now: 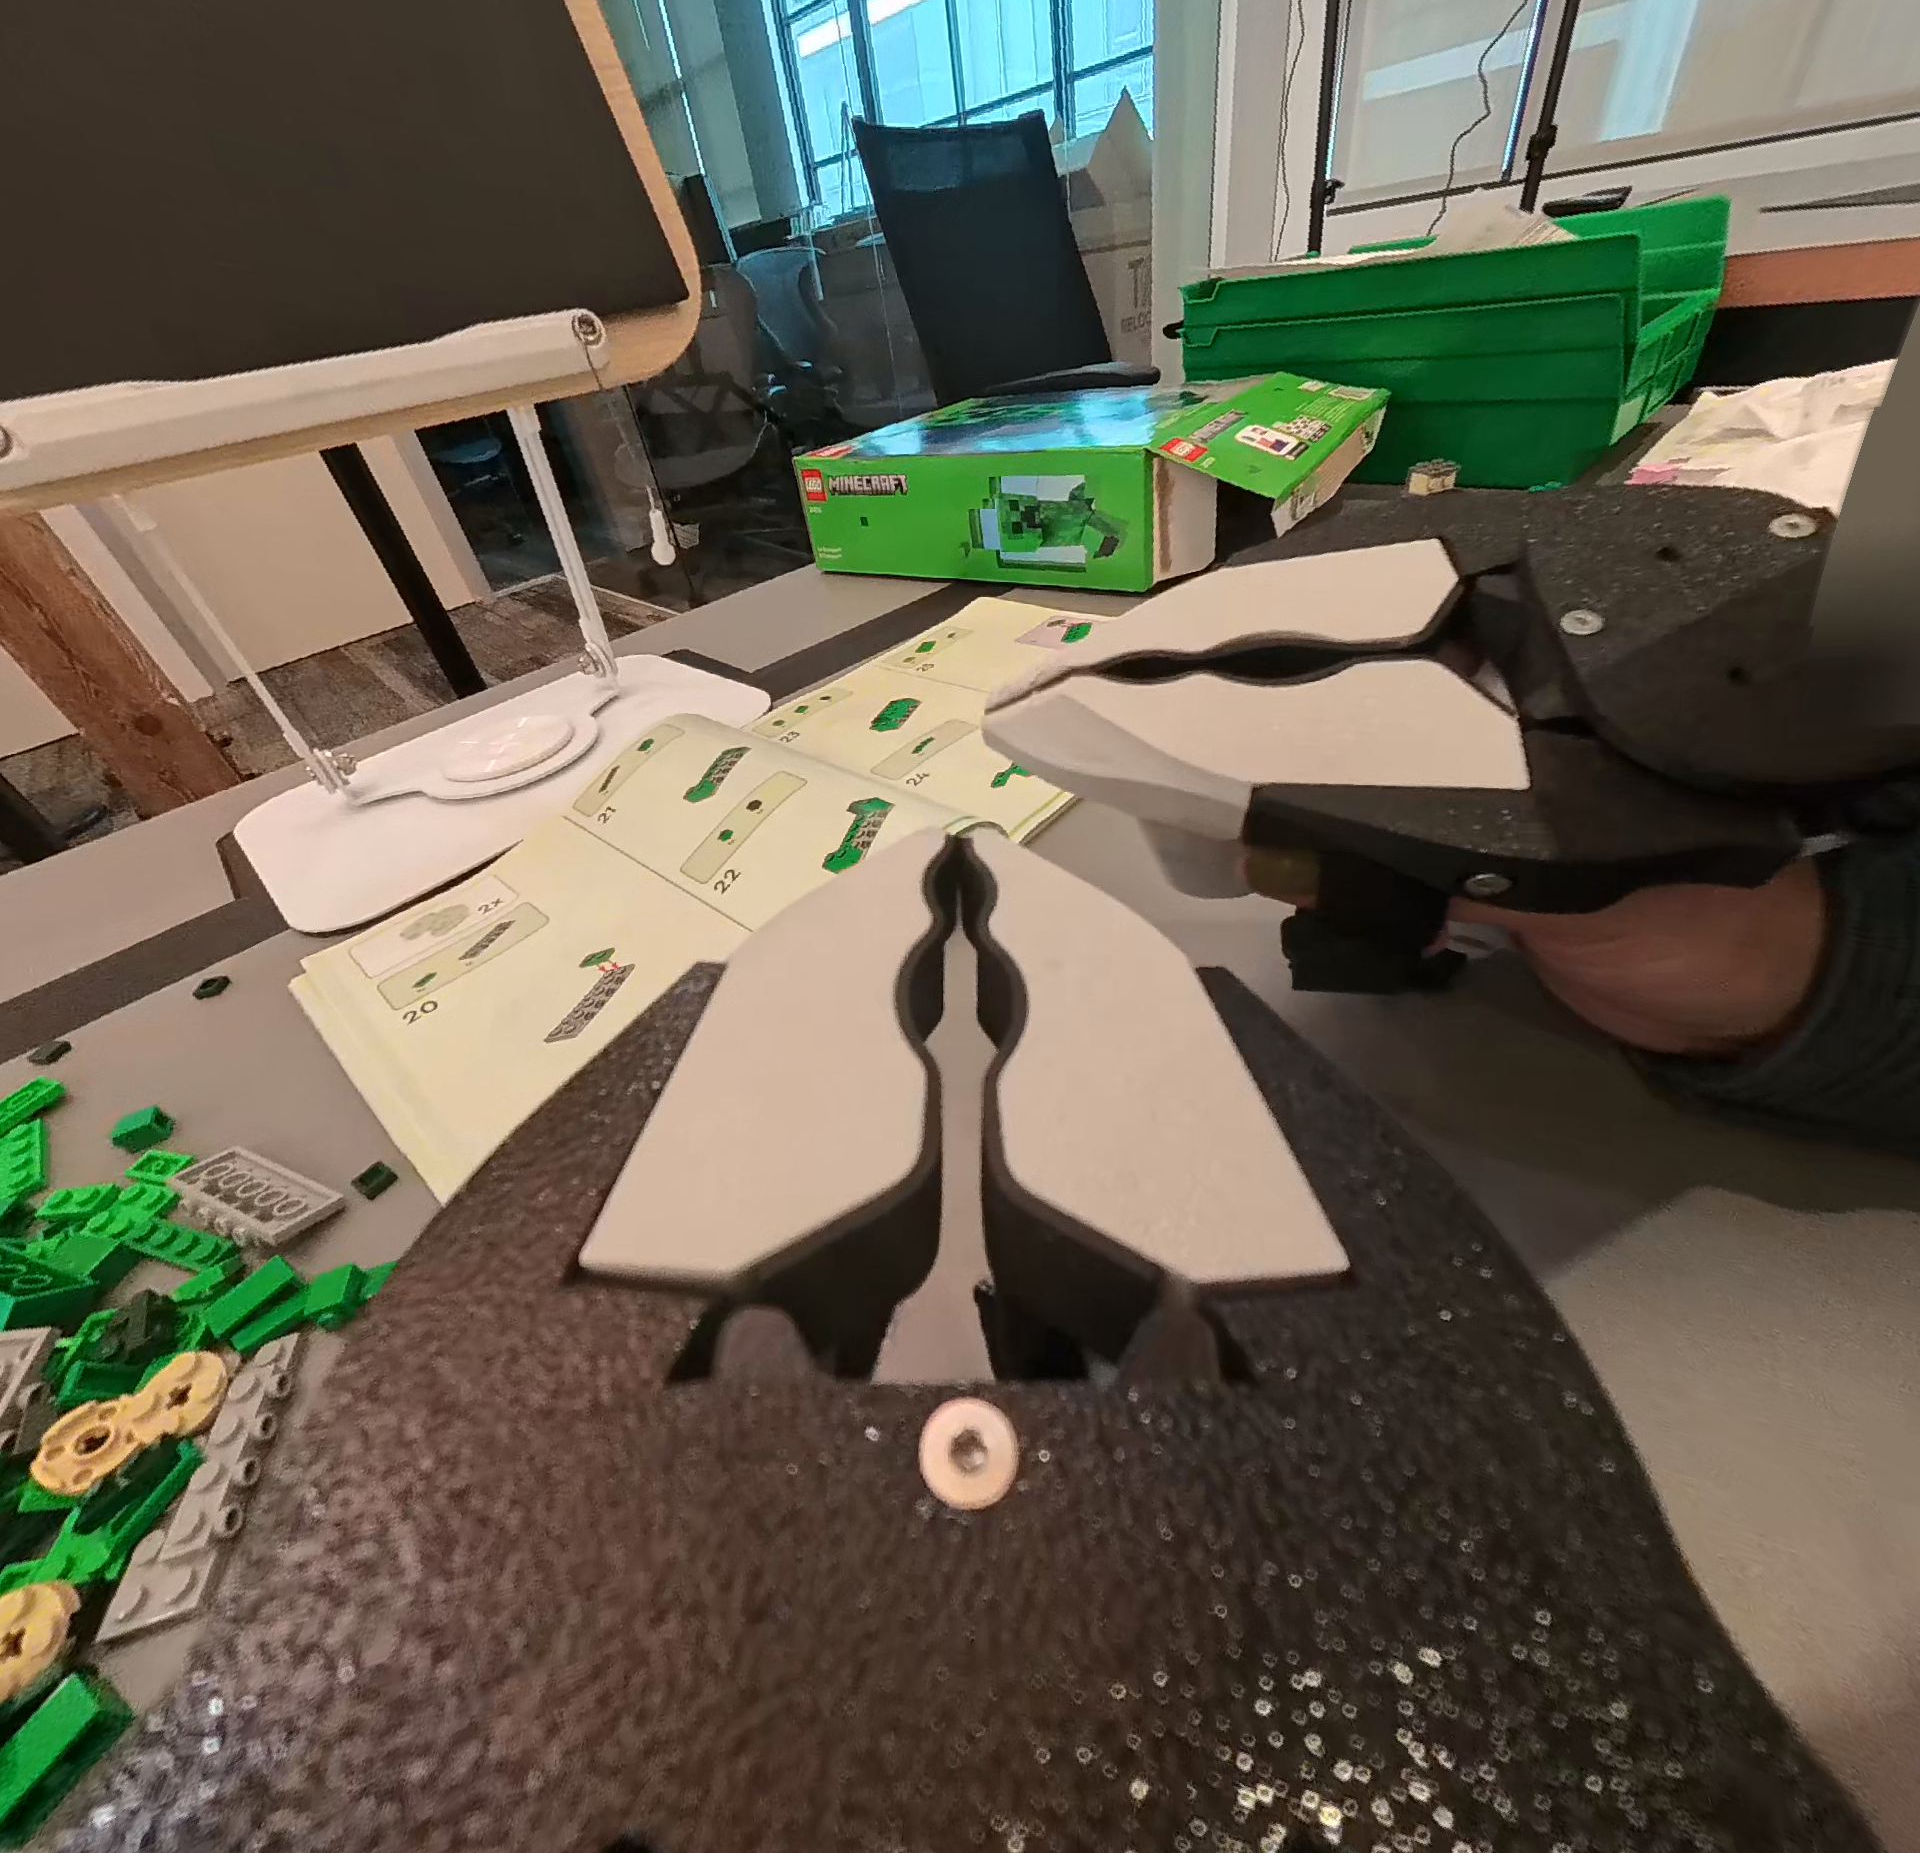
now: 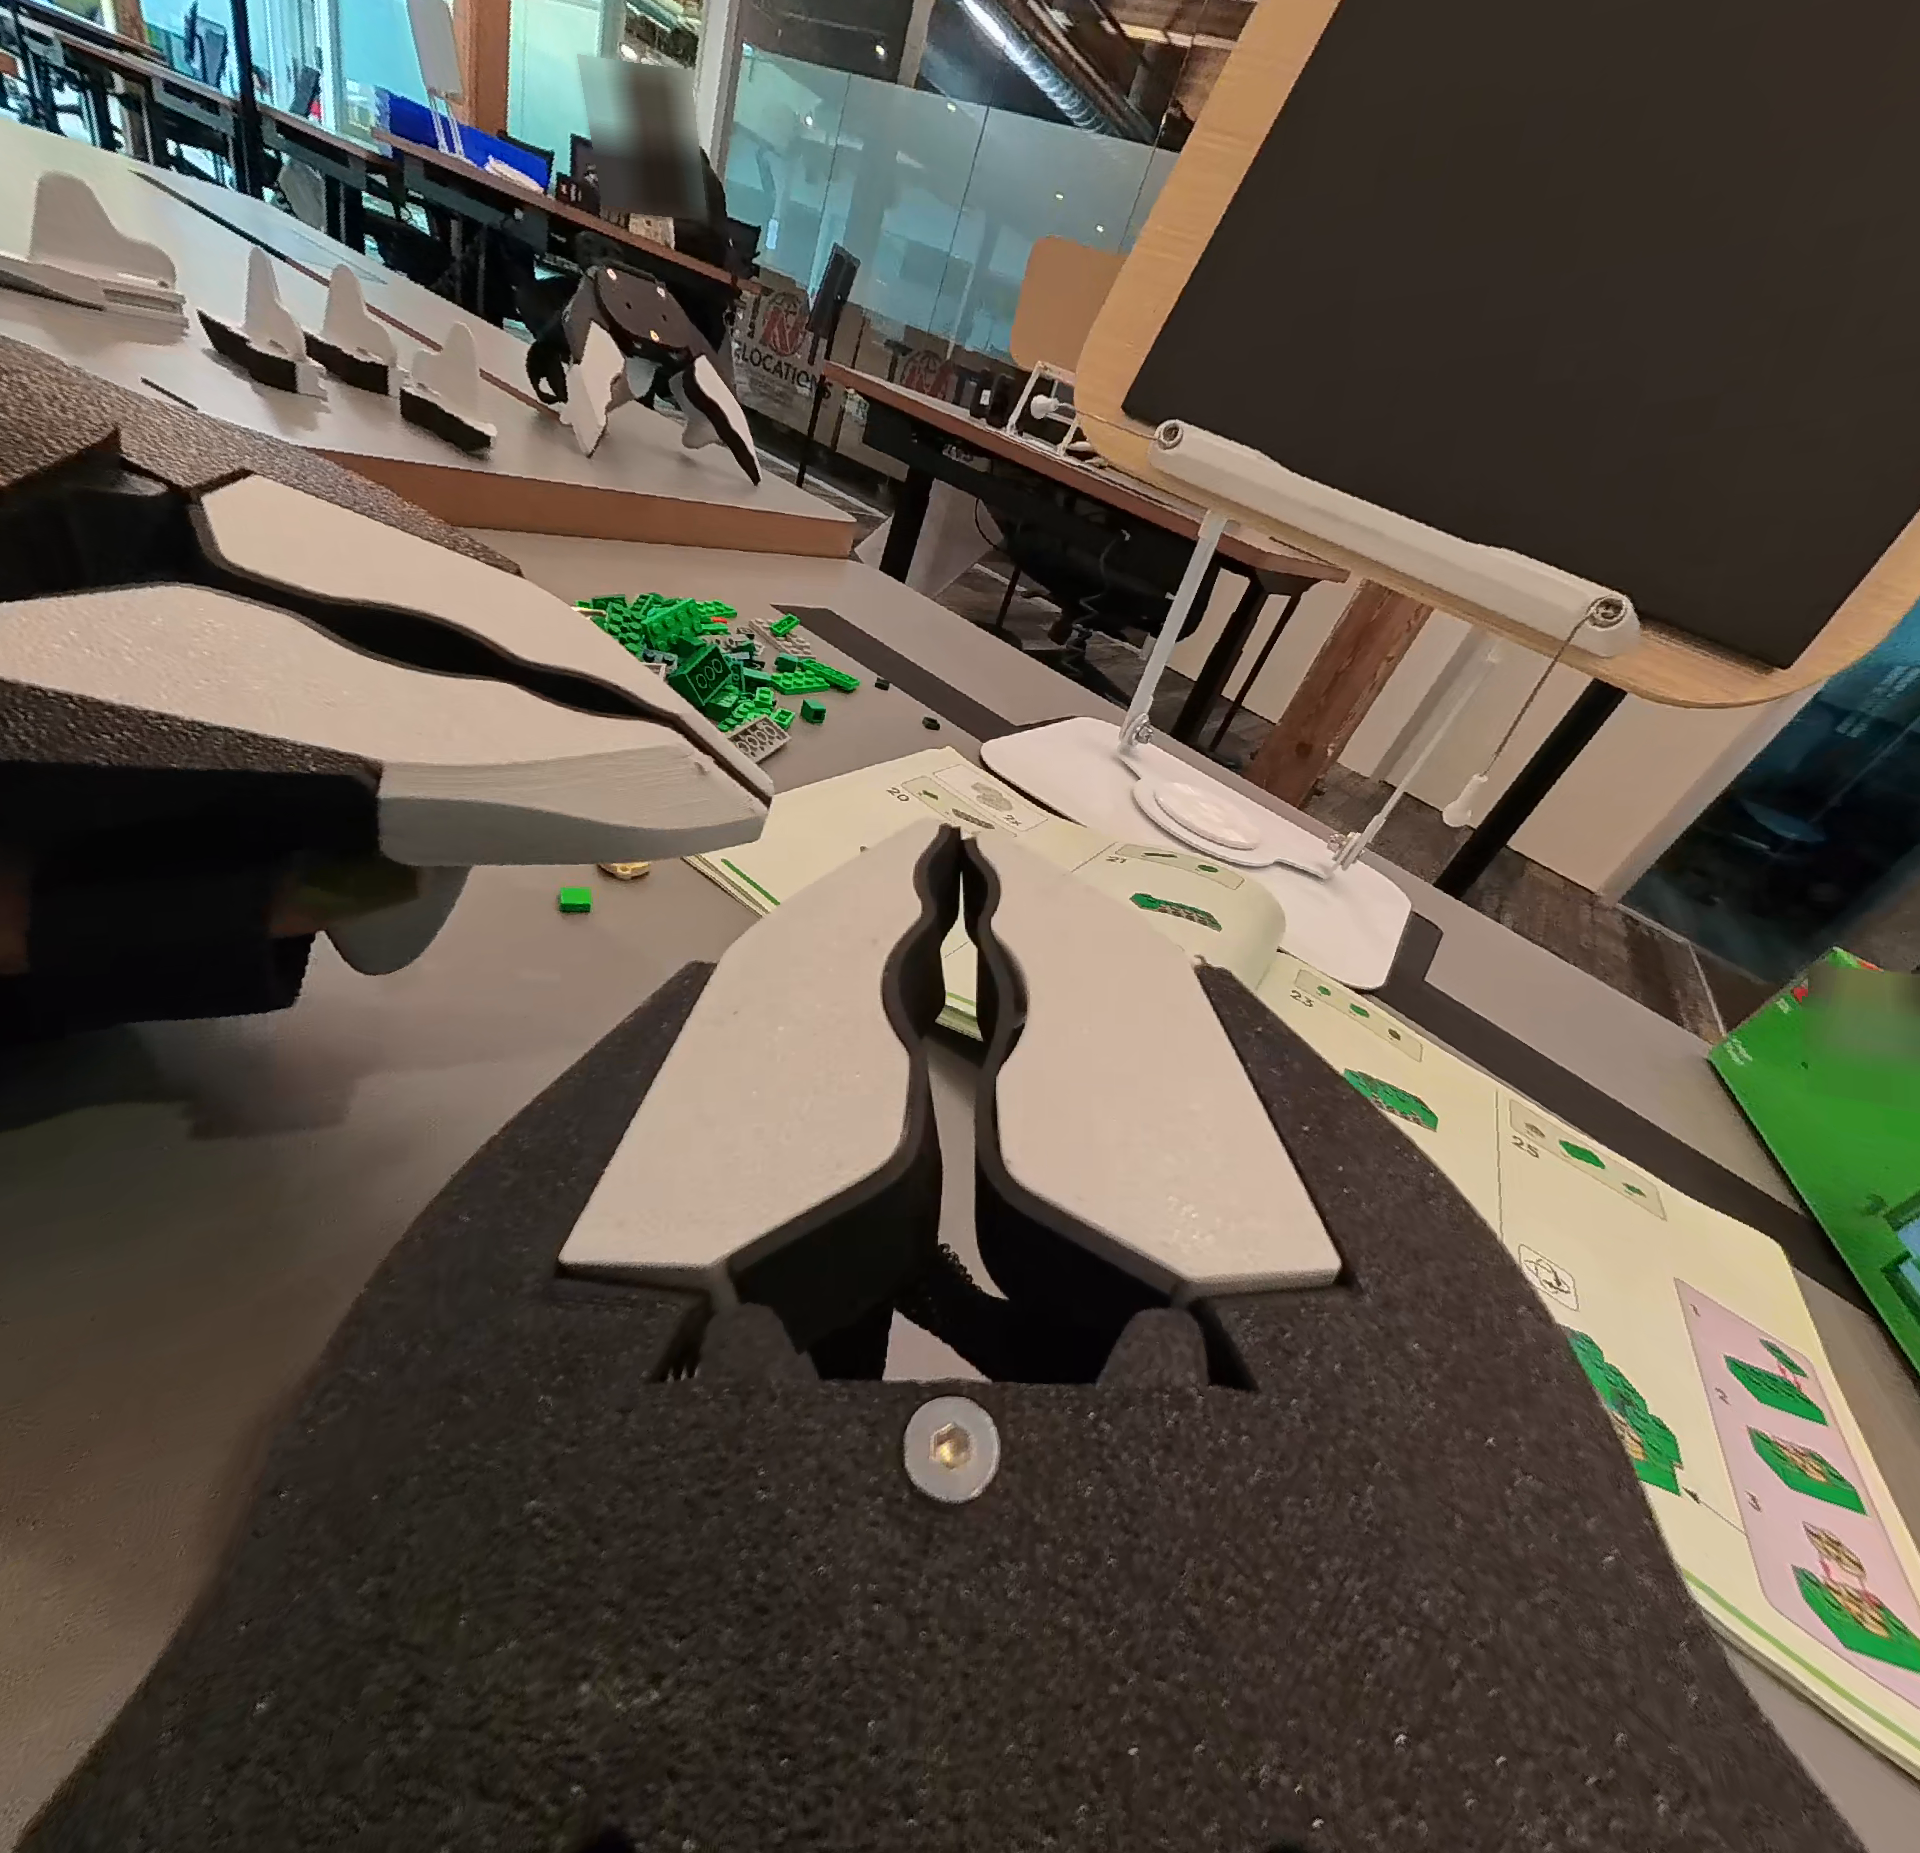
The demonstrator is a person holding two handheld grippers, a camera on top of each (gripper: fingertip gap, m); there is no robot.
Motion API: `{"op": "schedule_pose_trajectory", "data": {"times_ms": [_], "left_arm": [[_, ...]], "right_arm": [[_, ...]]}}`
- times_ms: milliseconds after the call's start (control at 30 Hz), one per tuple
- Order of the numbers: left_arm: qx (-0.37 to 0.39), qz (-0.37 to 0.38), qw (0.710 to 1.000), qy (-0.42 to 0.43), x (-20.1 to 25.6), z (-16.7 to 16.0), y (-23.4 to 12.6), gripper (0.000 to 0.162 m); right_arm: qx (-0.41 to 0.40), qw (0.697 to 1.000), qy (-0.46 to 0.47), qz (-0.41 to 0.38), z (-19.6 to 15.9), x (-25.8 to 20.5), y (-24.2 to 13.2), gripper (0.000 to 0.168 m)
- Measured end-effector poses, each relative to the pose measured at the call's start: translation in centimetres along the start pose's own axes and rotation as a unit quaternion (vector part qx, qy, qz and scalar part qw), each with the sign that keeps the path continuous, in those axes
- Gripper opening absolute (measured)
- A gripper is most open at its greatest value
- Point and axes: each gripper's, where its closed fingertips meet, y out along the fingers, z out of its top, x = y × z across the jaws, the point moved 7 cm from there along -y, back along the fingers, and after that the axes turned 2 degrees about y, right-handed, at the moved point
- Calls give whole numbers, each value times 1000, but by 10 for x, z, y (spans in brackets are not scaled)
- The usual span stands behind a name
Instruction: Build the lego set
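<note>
We are seeing: grey table bearing booklet, bricks, box; both grippers are sitting closed, empty.

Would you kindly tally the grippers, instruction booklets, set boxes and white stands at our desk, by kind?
Grippers: 2, the left gripper and the right gripper
Instruction booklet: 1
Set box: 1
White stand: 1
Total: 5

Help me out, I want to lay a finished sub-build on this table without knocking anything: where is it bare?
Bare grey table lies right of the open instruction booklet, though the right claw hovers above it. Crowded: the loose brick pile at left, and the white stand base and green box behind the booklet.
</note>
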Motion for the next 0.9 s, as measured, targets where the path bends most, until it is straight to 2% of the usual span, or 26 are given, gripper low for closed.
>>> {"op": "schedule_pose_trajectory", "data": {"times_ms": [333,433,500,633,700,767,833,900], "left_arm": [[6,1,1000,-2,-1,1,-1,0],[11,32,999,4,-14,6,-8,0],[1,78,997,31,-31,10,-18,0],[-67,177,979,77,-77,4,-40,0],[-96,201,973,67,-97,-2,-49,0],[-126,193,973,28,-112,-8,-49,0],[-170,159,972,-26,-121,-15,-40,13],[-239,140,958,-69,-130,-24,-27,27]], "right_arm": [[-3,1000,-6,2,0,-1,1,0],[-2,1000,-6,5,0,-2,1,0],[-2,1000,-6,5,0,-2,1,0],[-3,1000,-8,6,0,-2,1,0],[-4,1000,-8,5,-1,-2,2,0],[-6,1000,-9,3,-1,-2,3,0],[-8,1000,-12,1,-1,-2,4,0],[-6,1000,-17,2,-1,-3,4,0]]}}
